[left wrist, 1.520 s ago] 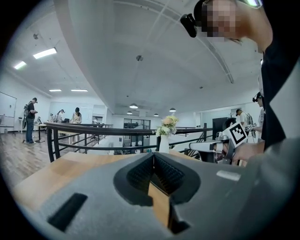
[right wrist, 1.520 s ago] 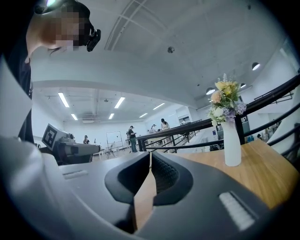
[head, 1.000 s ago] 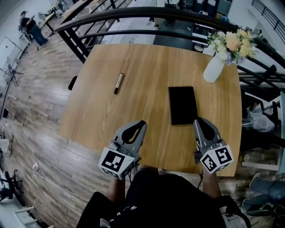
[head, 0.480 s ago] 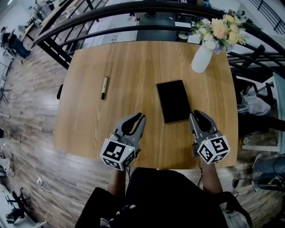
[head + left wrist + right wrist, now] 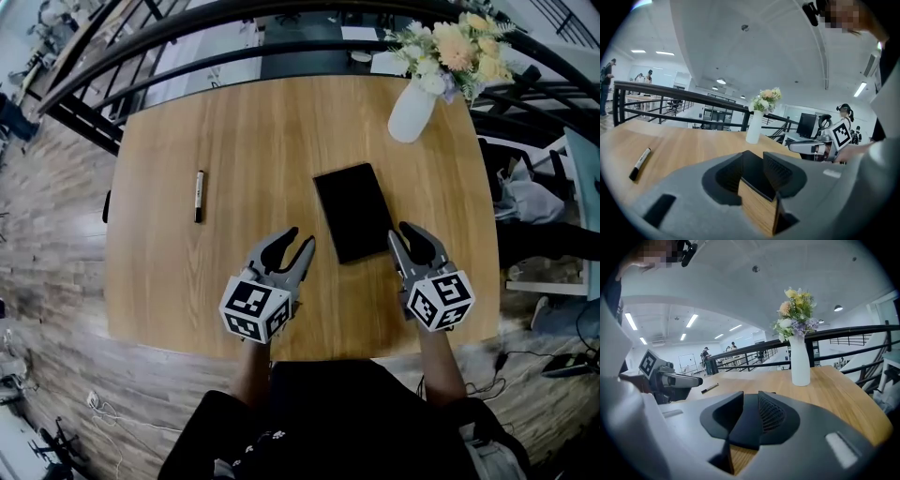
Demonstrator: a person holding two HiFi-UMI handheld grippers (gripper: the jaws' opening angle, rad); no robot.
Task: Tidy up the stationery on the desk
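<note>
On the desk (image 5: pixel 262 131), nothing is tidied yet. A black pen (image 5: pixel 199 196) lies alone toward the left edge, well apart from a black notebook (image 5: pixel 354 212) lying flat, slightly askew, right of the middle. A white vase (image 5: pixel 411 112) of flowers stands at the far right corner.

The left gripper (image 5: pixel 298 242) hangs near the near edge, just left of the notebook. Its jaws have just been opening and stand partly apart, gripping nothing. The right gripper (image 5: pixel 405 232), just beside the notebook's near right corner, has likewise just been opening and is partly parted and empty.

Judgement: the task is at its start, with pen and notebook both left to gather. No writing is legible. The pen's label is too small, and the notebook cover is blank.
</note>
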